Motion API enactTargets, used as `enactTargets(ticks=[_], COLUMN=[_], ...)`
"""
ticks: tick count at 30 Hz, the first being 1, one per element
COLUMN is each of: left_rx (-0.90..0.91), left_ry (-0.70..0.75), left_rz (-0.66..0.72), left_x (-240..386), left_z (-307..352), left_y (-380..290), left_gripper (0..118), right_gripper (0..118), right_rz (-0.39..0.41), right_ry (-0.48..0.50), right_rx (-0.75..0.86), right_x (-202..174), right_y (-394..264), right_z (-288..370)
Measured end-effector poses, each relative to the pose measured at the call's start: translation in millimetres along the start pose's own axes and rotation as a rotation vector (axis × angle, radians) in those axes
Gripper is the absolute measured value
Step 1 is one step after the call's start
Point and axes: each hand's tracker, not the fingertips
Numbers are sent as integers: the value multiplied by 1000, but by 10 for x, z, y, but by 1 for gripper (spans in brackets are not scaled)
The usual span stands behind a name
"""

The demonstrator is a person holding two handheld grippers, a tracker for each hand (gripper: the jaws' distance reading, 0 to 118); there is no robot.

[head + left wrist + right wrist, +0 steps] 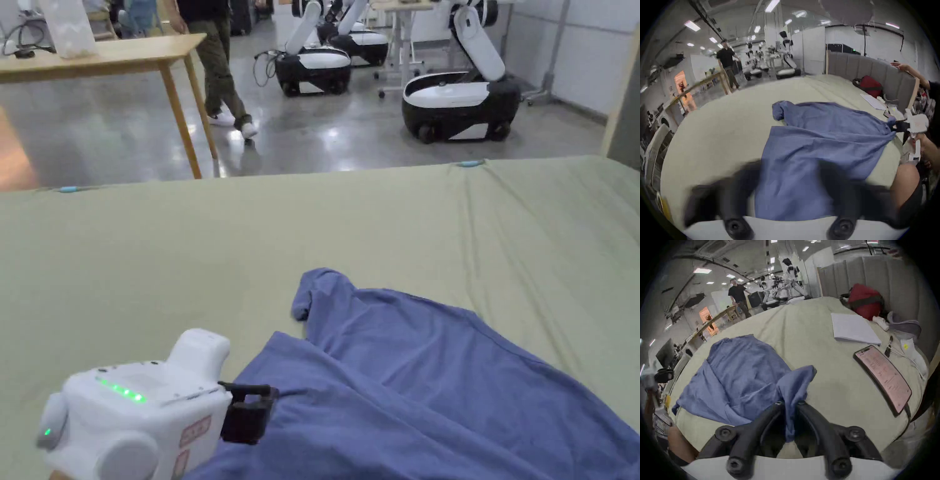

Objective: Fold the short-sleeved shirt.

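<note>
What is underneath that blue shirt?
The blue shirt lies on a pale green sheet that shows all round it. Whether anything else lies beneath the cloth cannot be seen. The right gripper pinches one edge.

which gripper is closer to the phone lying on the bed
The right gripper: it pinches the blue shirt with the phone lying just beside it. The left gripper is at the shirt's opposite edge, farther away.

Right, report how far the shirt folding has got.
Done: the blue shirt lies on the green sheet, rumpled, no neat fold yet. In hand: the right gripper is shut on a bunched corner; the left gripper sits at the opposite edge, grip unclear. Left: every fold.
</note>
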Motion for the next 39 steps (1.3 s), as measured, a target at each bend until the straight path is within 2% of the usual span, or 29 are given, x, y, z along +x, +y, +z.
enactTargets(ticks=[1,3,4,7,9,12,13,15,16,18,19,21,22,23,29,32,37,39], left_rx=[-90,-68,-139,-188,-236,-304,-301,-303,-264,-225,-225,-205,-201,-205,-169,-84,79,170], left_ry=[-11,-57,-57,-51,-65,-33,-23,-94,-104,-107,-96,-81,-63,-62,-30,-48,-5,41], left_rz=[10,57,74,-7,-52,-131,-126,-53,-51,-133,-166,-219,-247,-255,-163,-87,-26,7], left_x=[-104,-226,-279,-433,-500,-541,-608,-692,-678,-620,-568,-408,-333,-277,-368,-479,-611,-695], left_z=[-243,-646,-880,-1375,-1661,-1895,-1933,-1901,-1848,-1773,-1760,-1714,-1708,-1719,-1591,-1108,-86,403], left_y=[172,444,566,828,840,717,677,638,619,534,508,440,401,359,391,466,492,525], left_gripper=[116,116,116,116,108,88,88,82,75,61,45,21,11,7,1,1,1,1], right_gripper=[9,9,9,9,9,9,9,9,9,9,9,9,9,9,9,9,9,9], right_rz=[-2,7,12,31,40,40,43,54,59,71,79,85,84,82,58,57,58,67], right_ry=[5,14,21,34,44,55,56,59,65,67,66,61,60,62,48,59,113,105], right_rx=[7,9,14,16,21,24,24,24,25,23,22,19,18,17,59,117,251,319], right_x=[-21,-68,-98,-192,-243,-275,-286,-307,-316,-344,-365,-385,-387,-388,-397,-466,-741,-910], right_y=[14,33,40,61,87,138,151,183,197,220,219,218,218,216,321,527,959,1195], right_z=[27,65,82,111,133,168,177,202,210,204,202,182,178,177,268,402,701,843])
